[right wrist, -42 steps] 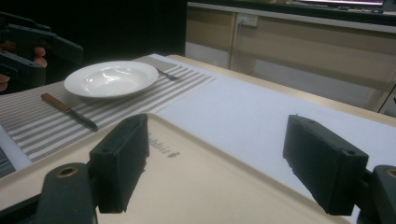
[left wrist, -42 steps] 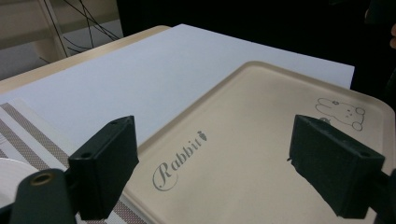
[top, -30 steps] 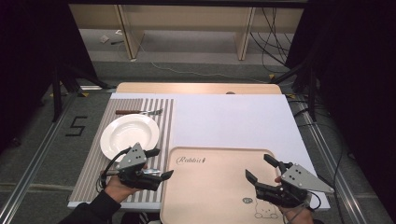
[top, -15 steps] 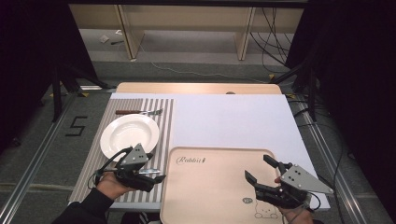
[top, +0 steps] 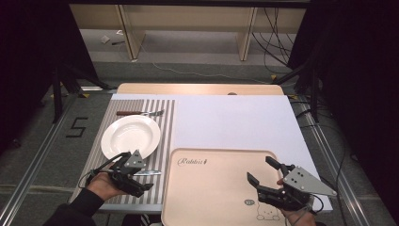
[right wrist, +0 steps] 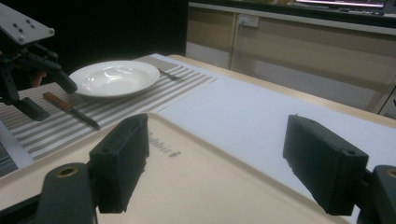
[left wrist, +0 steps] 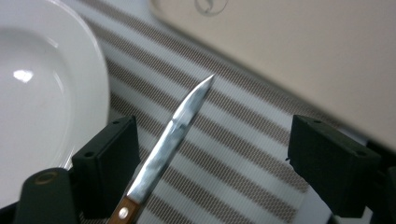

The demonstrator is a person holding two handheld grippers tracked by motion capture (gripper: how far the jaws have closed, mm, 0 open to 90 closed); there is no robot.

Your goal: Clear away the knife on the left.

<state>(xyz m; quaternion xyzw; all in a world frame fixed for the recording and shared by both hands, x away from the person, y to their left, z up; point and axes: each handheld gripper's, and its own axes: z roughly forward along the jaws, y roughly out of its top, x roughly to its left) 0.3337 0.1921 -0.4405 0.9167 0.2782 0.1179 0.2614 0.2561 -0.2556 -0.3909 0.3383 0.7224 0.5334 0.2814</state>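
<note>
Now the left gripper (top: 134, 181) sits low over the striped mat (top: 165, 127), jaws spread wide w/ nothing pinched. Knife (left wrist: 175, 135) lies flat on the mat between them: slim shiny steel blade tapering to a point, wood handle w/ a rivet at the near end. In the high view it lies just below the plate (top: 131, 136), tip toward the tray (top: 211, 188). Plate is round, glossy white, shallow w/ a broad rim. Mat is woven mesh, grey-brown & white stripes. Fork (top: 141, 113) lies beyond the plate on the mat, metal w/ a dark handle. Tray is matte beige, rounded corners, "Rabbit" lettering near its far left corner. Right gripper (top: 266, 176) hovers over the tray's right part, jaws wide apart, empty; blocky black pads. Rest of the table is under a smooth white sheet (top: 235, 122).
</note>
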